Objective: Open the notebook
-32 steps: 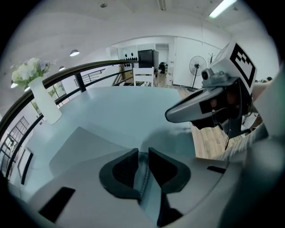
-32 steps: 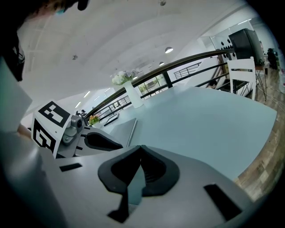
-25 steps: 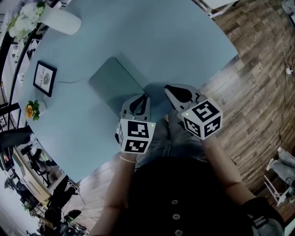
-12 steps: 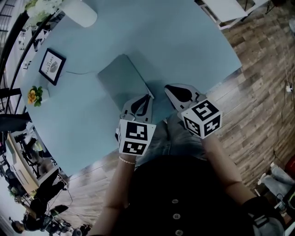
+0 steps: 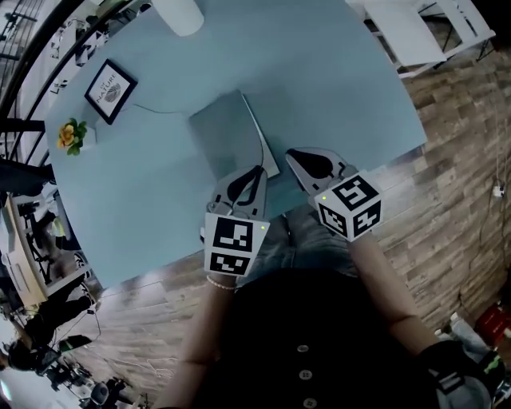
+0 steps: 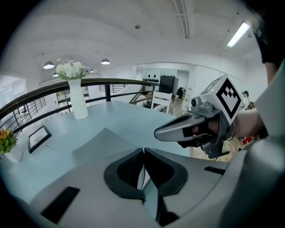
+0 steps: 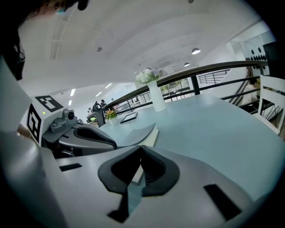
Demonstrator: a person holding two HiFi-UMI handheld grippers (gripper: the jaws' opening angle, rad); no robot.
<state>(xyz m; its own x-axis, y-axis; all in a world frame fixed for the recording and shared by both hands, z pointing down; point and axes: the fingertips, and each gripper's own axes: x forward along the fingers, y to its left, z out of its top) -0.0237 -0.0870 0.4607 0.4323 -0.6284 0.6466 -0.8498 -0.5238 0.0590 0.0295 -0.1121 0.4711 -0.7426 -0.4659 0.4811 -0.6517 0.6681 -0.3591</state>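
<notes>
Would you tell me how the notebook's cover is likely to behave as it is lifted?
The cover is probably thin and floppy: it bows in a curve where raised. The notebook seems light and flat, so it may slide on the smooth table.

The notebook (image 5: 227, 136) lay near the table's (image 5: 335, 72) front edge, a picture frame (image 5: 110, 90) and flower pot (image 5: 73, 134) by the left edge, a vase (image 5: 180, 12) at the far edge.

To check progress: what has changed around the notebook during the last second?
The left claw, shut on the grey-green notebook's cover, has lifted its near corner, baring white pages. The right claw stays shut beside it; the black picture frame and white vase have not moved.
</notes>
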